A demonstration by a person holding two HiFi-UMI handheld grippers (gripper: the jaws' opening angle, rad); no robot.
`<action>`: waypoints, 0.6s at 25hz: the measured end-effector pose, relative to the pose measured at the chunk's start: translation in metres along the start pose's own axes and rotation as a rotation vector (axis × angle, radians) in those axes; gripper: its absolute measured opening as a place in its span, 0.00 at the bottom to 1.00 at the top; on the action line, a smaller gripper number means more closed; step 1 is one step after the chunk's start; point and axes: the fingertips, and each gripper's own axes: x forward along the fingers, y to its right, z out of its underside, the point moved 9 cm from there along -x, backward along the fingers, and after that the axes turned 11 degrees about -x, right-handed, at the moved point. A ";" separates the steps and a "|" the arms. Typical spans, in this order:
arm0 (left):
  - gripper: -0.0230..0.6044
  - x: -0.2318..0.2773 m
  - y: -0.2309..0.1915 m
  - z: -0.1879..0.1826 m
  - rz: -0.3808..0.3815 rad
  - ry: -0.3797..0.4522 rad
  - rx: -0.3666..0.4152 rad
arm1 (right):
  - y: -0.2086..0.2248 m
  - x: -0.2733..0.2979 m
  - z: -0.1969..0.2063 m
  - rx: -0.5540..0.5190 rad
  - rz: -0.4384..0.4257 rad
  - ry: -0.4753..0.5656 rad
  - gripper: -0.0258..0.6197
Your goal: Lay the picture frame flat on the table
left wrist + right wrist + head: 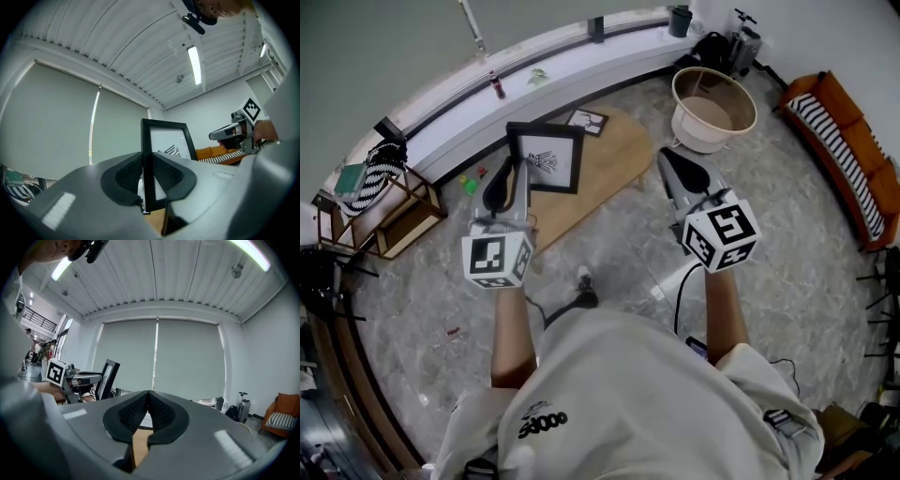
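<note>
Small flat frame (588, 121) lies at the table's (614, 173) far end. A round tub (712, 108) is beyond my right gripper (148, 397), a wooden rack (398, 211) at left. Open wood right of the picture frame (546, 157). It's upright over the table's left part, its left edge clamped in my left gripper (147, 161). Right jaws pressed together, empty, well apart from it.

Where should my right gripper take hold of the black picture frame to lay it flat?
Probably take the picture frame by its free right side rail, coming in level from the right. The frame is upright, with the left gripper clamped on its left rail, so the opposite rail is clear and looks narrow enough for the right gripper once its shut jaws part.
</note>
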 end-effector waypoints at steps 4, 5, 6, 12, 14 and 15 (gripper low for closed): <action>0.15 0.036 -0.028 -0.003 0.016 0.001 -0.005 | 0.013 0.039 -0.008 -0.002 0.011 0.001 0.04; 0.15 0.044 -0.035 -0.004 0.020 0.002 -0.006 | 0.016 0.048 -0.010 -0.003 0.015 0.001 0.04; 0.15 0.053 -0.041 -0.004 0.025 0.001 -0.008 | 0.019 0.056 -0.010 -0.003 0.018 0.000 0.04; 0.15 0.094 -0.077 0.004 0.044 -0.022 -0.020 | 0.031 0.106 -0.009 0.006 0.027 -0.023 0.04; 0.15 0.107 -0.088 0.009 0.050 -0.033 -0.025 | 0.034 0.122 -0.005 0.014 0.030 -0.034 0.04; 0.15 0.113 -0.094 0.011 0.052 -0.039 -0.028 | 0.035 0.130 -0.003 0.019 0.031 -0.041 0.04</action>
